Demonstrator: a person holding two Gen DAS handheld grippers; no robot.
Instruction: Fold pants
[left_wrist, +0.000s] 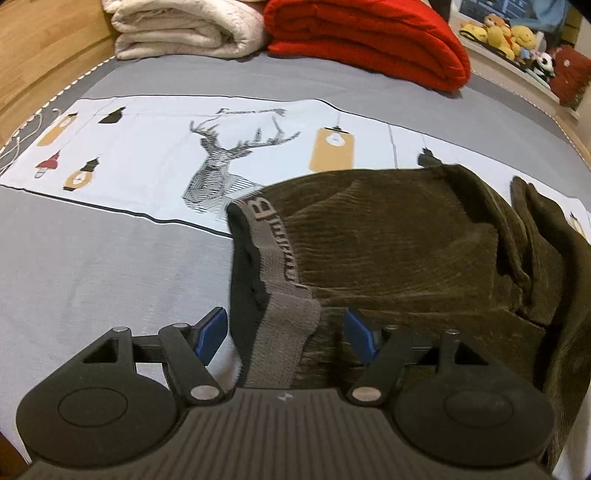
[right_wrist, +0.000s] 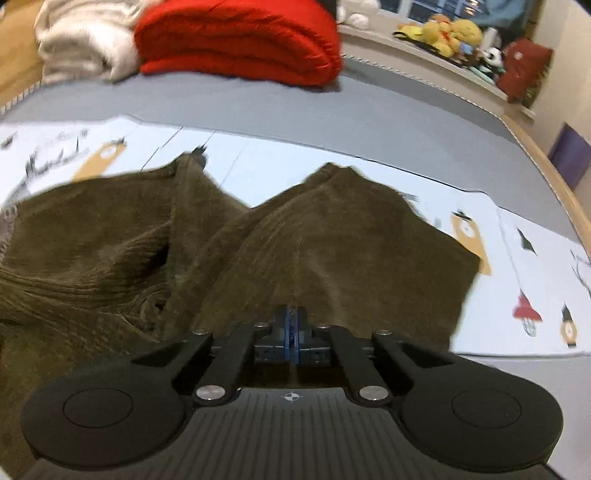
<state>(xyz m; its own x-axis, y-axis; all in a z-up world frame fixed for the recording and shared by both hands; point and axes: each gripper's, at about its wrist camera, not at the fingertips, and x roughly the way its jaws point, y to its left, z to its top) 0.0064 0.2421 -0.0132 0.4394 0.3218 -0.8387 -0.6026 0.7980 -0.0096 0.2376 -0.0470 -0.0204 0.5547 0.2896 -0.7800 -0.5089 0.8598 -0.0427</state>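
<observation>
Your left gripper tilts down, fingers released astride the olive corduroy pants' grey waistband; your right gripper, clenched, pinches their cloth. Only the left view shows that waistband.

The right wrist view was smeared by motion, so the corduroy pants ahead of the right claw lost their ribbing, and their fabric ran off the left edge. Whether cloth sat between its closed blue pads could not be told. Beyond the left claw, the waistband lettering was unreadable.
</observation>
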